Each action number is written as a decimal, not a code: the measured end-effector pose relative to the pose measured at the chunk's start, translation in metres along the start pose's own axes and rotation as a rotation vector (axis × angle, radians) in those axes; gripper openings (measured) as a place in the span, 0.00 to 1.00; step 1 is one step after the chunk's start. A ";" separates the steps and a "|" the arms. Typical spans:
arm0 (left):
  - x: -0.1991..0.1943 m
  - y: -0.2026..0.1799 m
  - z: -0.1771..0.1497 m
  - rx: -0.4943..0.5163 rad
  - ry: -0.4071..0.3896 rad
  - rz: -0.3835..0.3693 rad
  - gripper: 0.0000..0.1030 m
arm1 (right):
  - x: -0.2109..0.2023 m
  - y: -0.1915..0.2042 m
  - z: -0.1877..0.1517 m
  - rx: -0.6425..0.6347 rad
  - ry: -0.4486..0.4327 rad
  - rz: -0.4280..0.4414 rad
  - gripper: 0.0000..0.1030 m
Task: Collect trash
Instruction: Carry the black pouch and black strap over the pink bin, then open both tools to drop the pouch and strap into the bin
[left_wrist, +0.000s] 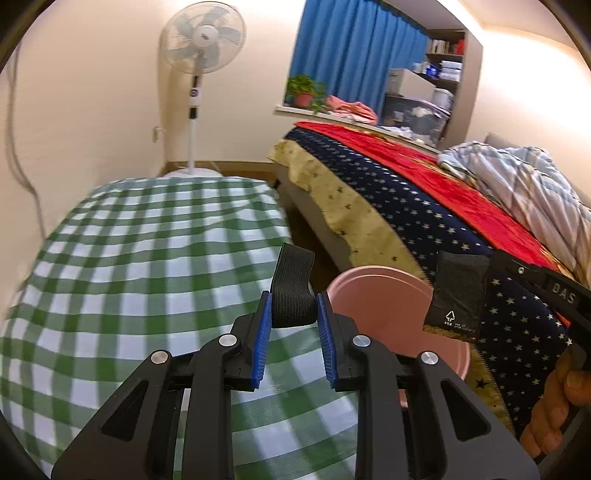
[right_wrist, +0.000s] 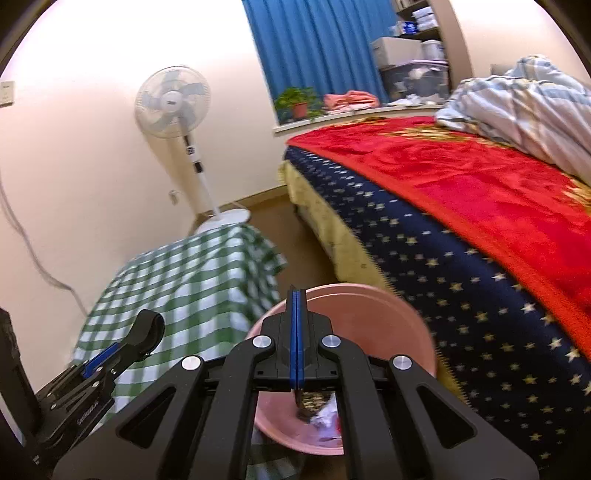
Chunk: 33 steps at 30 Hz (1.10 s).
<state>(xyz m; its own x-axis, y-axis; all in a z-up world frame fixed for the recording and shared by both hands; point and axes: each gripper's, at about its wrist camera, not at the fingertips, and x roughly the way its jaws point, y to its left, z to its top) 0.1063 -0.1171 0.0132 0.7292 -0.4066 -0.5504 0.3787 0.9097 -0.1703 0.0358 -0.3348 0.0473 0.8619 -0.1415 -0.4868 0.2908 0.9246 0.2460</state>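
My left gripper (left_wrist: 294, 306) is shut on a black ribbed strap (left_wrist: 293, 286) and holds it above the green checked tablecloth (left_wrist: 147, 266). It shows at lower left in the right wrist view (right_wrist: 146, 334). My right gripper (right_wrist: 297, 295) is shut on a black wrapper (left_wrist: 458, 297), which hangs over the pink bin (left_wrist: 384, 314). In the right wrist view only the wrapper's edge (right_wrist: 298, 400) shows under the pads. The pink bin (right_wrist: 369, 314) holds some crumpled trash (right_wrist: 325, 410).
A bed with a navy star cover (right_wrist: 461, 277) and red blanket (right_wrist: 480, 184) runs along the right. A standing fan (left_wrist: 201, 48) is by the far wall. A windowsill with a plant (left_wrist: 304, 90) sits under the blue curtain.
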 end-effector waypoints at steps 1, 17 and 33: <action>0.003 -0.005 -0.001 0.006 0.002 -0.013 0.24 | 0.001 -0.004 0.001 0.005 -0.002 -0.012 0.00; 0.056 -0.058 -0.008 0.049 0.044 -0.152 0.24 | 0.020 -0.029 0.001 0.019 0.009 -0.108 0.00; 0.068 -0.071 -0.011 0.066 0.060 -0.195 0.37 | 0.028 -0.043 -0.002 0.069 0.040 -0.176 0.21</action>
<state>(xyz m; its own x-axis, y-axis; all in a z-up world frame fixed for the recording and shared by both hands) 0.1232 -0.2088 -0.0210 0.6039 -0.5667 -0.5605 0.5470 0.8062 -0.2256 0.0466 -0.3781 0.0212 0.7785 -0.2834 -0.5600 0.4646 0.8601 0.2107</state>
